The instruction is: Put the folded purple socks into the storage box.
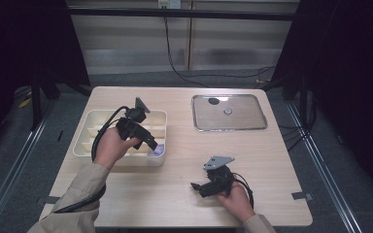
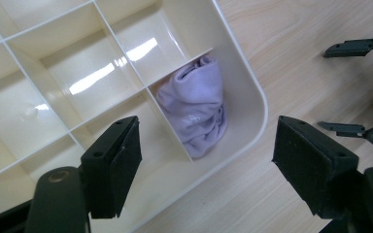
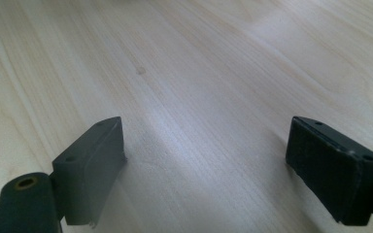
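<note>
Currently hovering over the near right corner of the cream divided tray (image 1: 88,127), left hand-held gripper (image 2: 206,160), jaws spread wide and empty; lavender cloth (image 2: 196,109) bunched in that corner compartment below. Low over bare table (image 1: 184,160), right hand-held gripper (image 3: 206,165), jaws likewise apart, clasping nothing.

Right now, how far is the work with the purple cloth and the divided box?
Done: the rolled purple cloth lies in a corner compartment of the cream divided box. In hand: nothing; the left gripper hangs open above that corner, and the right gripper is open over bare table. Left: the other compartments I can see are empty; no more cloths are in sight.
</note>
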`<state>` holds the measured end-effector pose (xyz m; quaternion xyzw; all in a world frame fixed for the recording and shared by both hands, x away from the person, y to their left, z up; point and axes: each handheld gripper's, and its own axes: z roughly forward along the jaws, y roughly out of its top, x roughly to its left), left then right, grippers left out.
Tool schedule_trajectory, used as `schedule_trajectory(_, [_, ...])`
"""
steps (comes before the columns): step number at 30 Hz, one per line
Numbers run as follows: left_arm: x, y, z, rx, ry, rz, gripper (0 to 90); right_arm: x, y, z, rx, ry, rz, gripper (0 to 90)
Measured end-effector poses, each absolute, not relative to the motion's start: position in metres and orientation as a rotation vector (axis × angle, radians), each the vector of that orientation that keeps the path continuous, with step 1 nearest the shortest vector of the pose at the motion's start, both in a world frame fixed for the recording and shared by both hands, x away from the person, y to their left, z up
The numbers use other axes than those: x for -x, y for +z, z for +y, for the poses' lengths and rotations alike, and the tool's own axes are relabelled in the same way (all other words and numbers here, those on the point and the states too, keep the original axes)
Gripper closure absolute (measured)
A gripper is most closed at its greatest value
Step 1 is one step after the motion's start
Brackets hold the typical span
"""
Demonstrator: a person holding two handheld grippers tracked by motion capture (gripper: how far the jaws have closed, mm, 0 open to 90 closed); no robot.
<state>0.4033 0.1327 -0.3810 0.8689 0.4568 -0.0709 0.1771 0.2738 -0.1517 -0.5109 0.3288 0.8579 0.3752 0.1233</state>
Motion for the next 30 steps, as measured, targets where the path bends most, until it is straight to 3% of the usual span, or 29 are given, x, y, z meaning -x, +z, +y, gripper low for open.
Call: schedule_trajectory(30, [-0.387,-0.373,0.142,-2.473,-0.197,1.231,25.2,-0.274,-0.511,-0.152,-0.955,1.094,2.501,13.4])
